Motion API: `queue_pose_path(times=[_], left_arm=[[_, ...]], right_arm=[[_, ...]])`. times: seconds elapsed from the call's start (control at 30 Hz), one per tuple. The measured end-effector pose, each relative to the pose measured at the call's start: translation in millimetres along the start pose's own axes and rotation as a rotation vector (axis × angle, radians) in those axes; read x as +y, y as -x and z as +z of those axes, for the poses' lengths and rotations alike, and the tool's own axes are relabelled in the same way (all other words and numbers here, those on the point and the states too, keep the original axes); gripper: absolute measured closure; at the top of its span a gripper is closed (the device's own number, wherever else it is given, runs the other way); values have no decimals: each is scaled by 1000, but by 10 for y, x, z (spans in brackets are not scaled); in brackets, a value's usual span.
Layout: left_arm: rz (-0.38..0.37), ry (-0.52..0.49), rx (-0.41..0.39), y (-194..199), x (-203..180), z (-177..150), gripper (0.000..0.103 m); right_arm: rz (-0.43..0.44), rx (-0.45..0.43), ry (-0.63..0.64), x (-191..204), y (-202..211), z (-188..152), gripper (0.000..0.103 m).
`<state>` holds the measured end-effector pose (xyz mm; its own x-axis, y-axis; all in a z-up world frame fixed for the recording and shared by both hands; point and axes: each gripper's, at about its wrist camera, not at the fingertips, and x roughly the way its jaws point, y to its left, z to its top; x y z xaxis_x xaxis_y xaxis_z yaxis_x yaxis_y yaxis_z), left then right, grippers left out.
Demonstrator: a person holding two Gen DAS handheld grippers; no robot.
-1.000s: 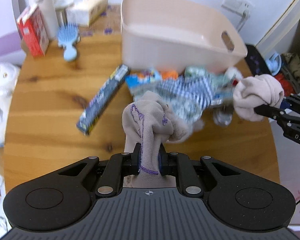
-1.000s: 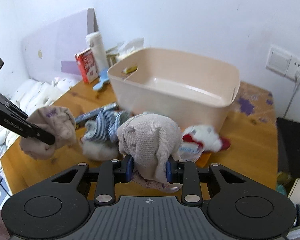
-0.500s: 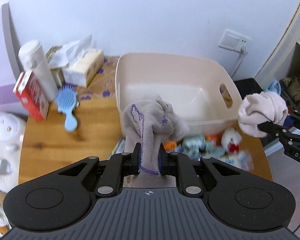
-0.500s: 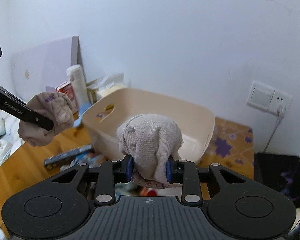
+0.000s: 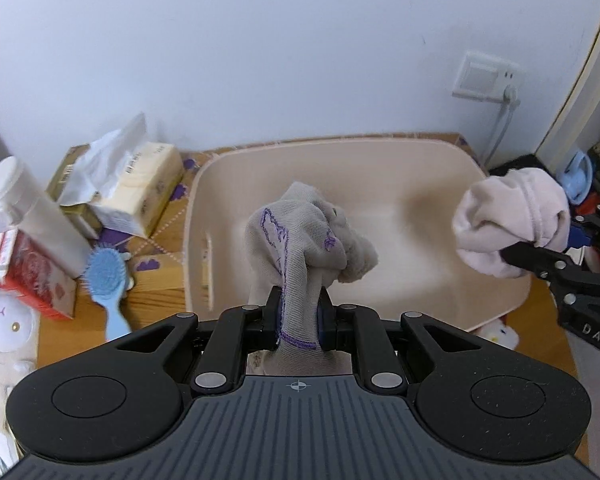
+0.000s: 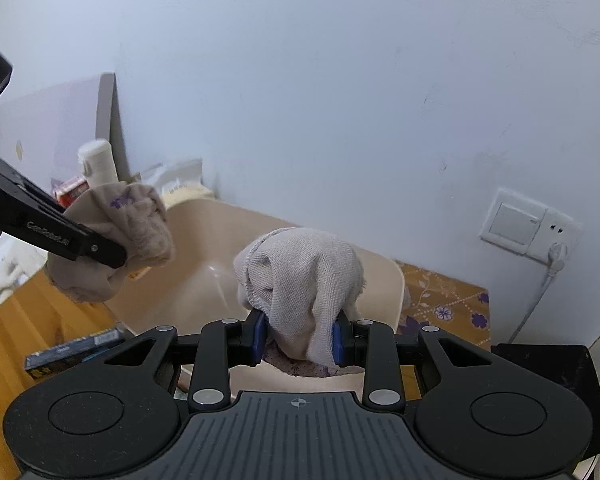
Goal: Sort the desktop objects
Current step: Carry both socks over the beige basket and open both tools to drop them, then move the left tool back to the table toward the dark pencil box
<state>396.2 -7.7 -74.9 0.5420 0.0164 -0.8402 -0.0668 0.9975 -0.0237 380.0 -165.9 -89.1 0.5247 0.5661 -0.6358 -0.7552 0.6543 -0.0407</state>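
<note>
Socks are in both my grippers: left gripper (image 5: pixel 299 316) fingers clamp the grey sock (image 5: pixel 300 236), right gripper (image 6: pixel 300 338) fingers clamp the pale sock (image 6: pixel 300 276), above the bin (image 5: pixel 420 184).

Plain white wall (image 6: pixel 340 100), switch-and-socket plate (image 6: pixel 528 226) with plugged cable, wooden table (image 6: pixel 16 332), patterned mat (image 6: pixel 444 304)

Your wooden table (image 5: pixel 156 304) carries the beige bin (image 5: pixel 420 168) centrally, with brush (image 5: pixel 106 280), tissues (image 5: pixel 140 196) and red box (image 5: pixel 28 276) at left.
</note>
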Motion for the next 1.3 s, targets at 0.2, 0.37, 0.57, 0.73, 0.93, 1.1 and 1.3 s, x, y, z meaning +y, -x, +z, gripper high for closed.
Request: queue_pose_path(times=[0.2,0.37,0.57,0.73,0.93,1.1,1.3], left_arm=[[15,-35,77,-412,-144,7,88],[31,-30,109,-618,-175,24,88],[46,-25,181,-847,-202,-9,88],[29,-47,179,-826,-219,-22,62],[82,-50,147,-719,-191,-73,32],[86,-27,141,-582,-118,-148,30],[58,-32,74,-314,-61,-223,23]], right_arm=[[10,61,-8,17,-275,-106,74],[27,112,-10,34,-443,-178,73],[30,174,-12,57,-575,-243,70],[31,169,-47,4,-557,-287,54],[13,153,-44,16,-475,-276,36],[-22,111,-54,48,-331,-253,7],[-68,93,-44,123,-135,-233,0]])
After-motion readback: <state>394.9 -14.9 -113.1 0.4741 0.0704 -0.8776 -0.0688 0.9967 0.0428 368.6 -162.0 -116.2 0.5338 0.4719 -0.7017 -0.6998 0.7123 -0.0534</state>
